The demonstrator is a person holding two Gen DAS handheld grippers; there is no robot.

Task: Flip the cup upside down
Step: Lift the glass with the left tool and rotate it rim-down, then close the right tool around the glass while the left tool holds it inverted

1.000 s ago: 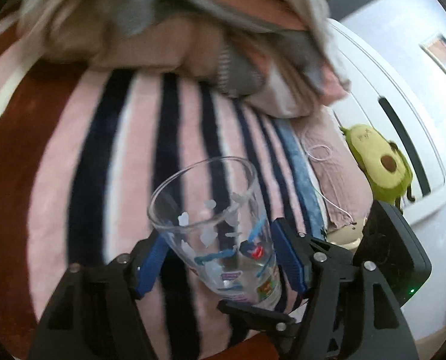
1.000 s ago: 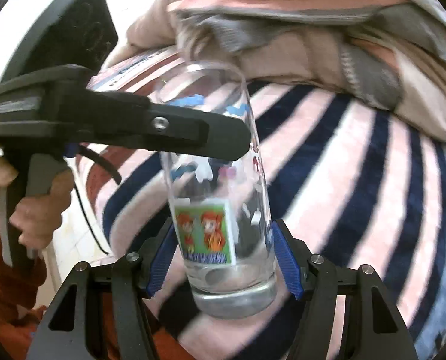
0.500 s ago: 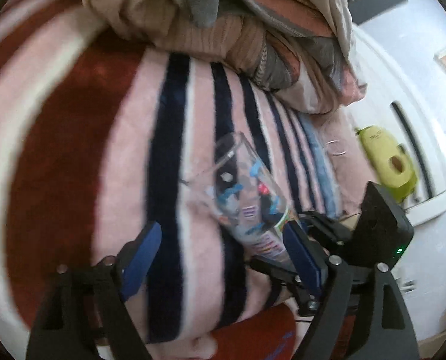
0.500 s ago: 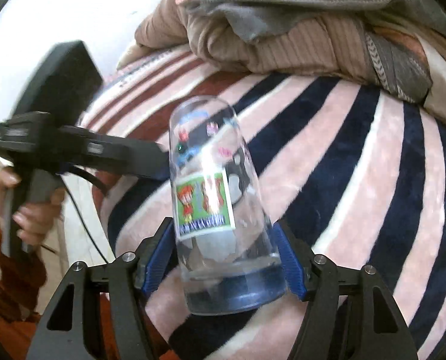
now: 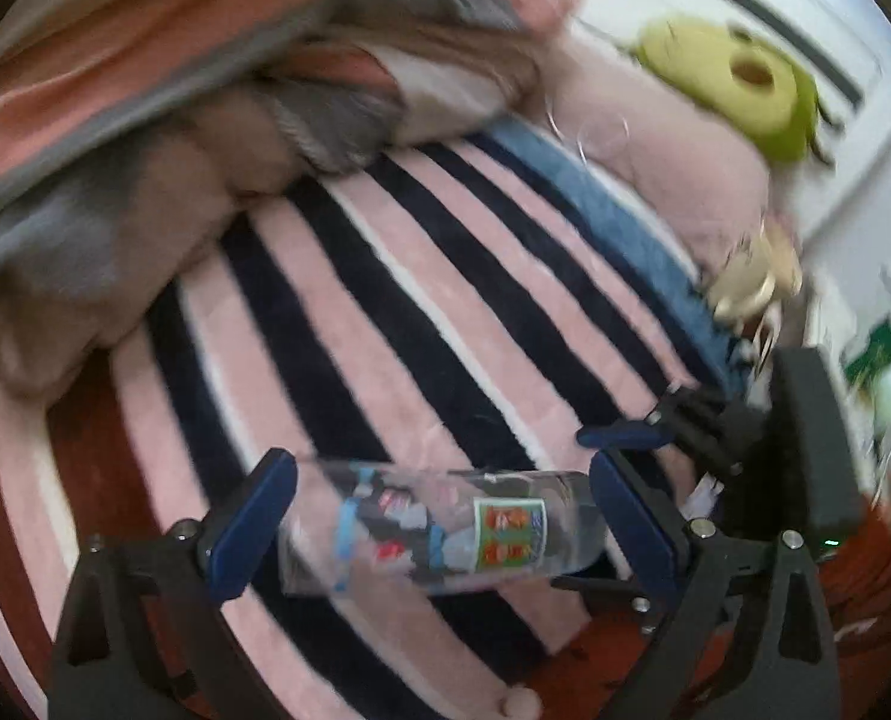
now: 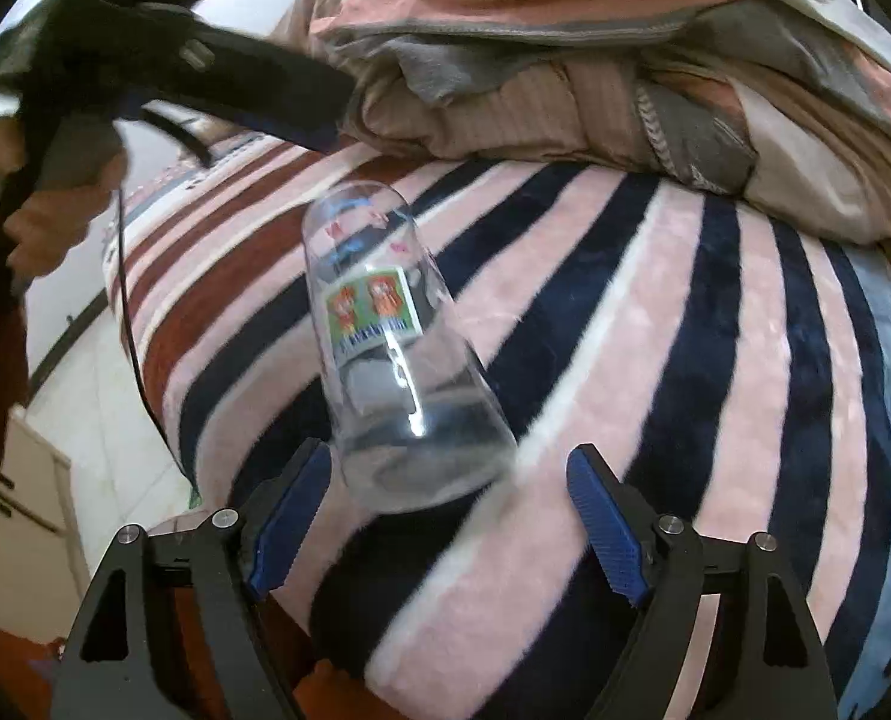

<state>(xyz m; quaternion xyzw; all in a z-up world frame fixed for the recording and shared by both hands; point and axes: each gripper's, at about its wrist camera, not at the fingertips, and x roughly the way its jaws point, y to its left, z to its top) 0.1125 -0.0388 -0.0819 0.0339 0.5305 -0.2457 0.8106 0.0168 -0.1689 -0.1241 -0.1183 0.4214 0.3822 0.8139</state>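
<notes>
**Two wrist views over one striped blanket**

The left wrist camera looks along its tongs, close above the striped blanket, facing the heaped bedding. The right wrist camera looks from the opposite side past its own tongs. Both share the cup, blanket and bedding.

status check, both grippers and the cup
Left hand-held gripper open, astride the cup. Right hand-held gripper open, not gripping. Glass cup lying tipped on the striped blanket, not yet inverted. Nothing in the way.
</notes>
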